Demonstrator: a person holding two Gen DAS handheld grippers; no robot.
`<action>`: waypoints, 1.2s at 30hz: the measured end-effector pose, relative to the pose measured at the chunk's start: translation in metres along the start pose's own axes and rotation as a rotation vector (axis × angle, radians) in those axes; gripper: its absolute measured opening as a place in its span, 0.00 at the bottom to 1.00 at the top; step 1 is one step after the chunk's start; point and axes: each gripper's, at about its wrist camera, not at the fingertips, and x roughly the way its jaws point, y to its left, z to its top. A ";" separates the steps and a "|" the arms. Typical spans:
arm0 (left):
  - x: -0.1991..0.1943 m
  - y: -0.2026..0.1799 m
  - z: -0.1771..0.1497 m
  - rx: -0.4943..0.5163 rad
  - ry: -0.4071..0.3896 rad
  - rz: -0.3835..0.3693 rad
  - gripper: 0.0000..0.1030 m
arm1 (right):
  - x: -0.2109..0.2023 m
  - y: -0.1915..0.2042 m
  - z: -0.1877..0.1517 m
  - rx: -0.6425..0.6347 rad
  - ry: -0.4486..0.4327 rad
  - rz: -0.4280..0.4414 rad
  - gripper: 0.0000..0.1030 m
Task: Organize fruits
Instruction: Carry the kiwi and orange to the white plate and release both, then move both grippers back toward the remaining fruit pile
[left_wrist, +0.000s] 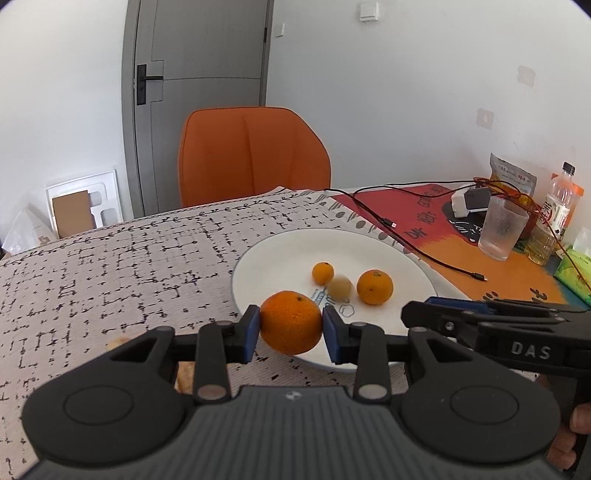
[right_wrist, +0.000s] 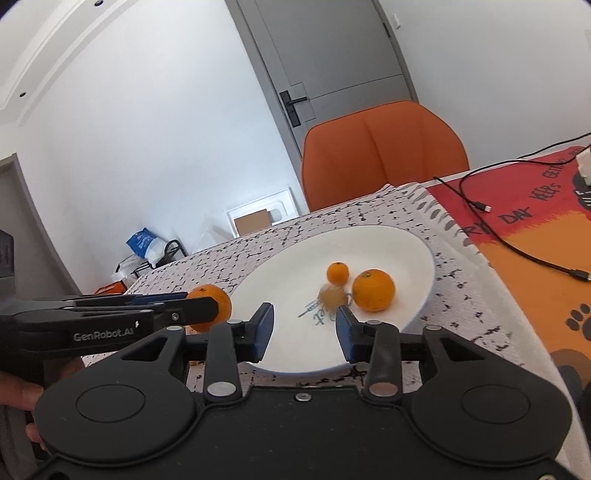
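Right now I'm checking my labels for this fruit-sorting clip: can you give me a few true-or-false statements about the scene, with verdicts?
1. The left gripper holds an orange between its fingers. True.
2. The white plate has no fruit on it. False: two oranges and a pale round fruit lie on it.
3. The right gripper grips the larger plate orange. False: its fingers are open with nothing between them.
4. An orange chair stands behind the table. True.
5. The ribbed glass lies on its side. False: it stands upright.
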 end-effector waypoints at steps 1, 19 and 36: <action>0.002 -0.001 0.001 0.001 0.002 -0.002 0.34 | -0.002 -0.001 -0.001 0.003 0.000 0.000 0.37; -0.007 -0.004 0.006 0.011 0.005 0.004 0.39 | -0.009 -0.002 -0.003 0.013 -0.012 -0.033 0.54; -0.047 0.039 -0.012 -0.047 -0.015 0.110 0.72 | -0.009 0.026 -0.001 -0.027 -0.041 -0.009 0.96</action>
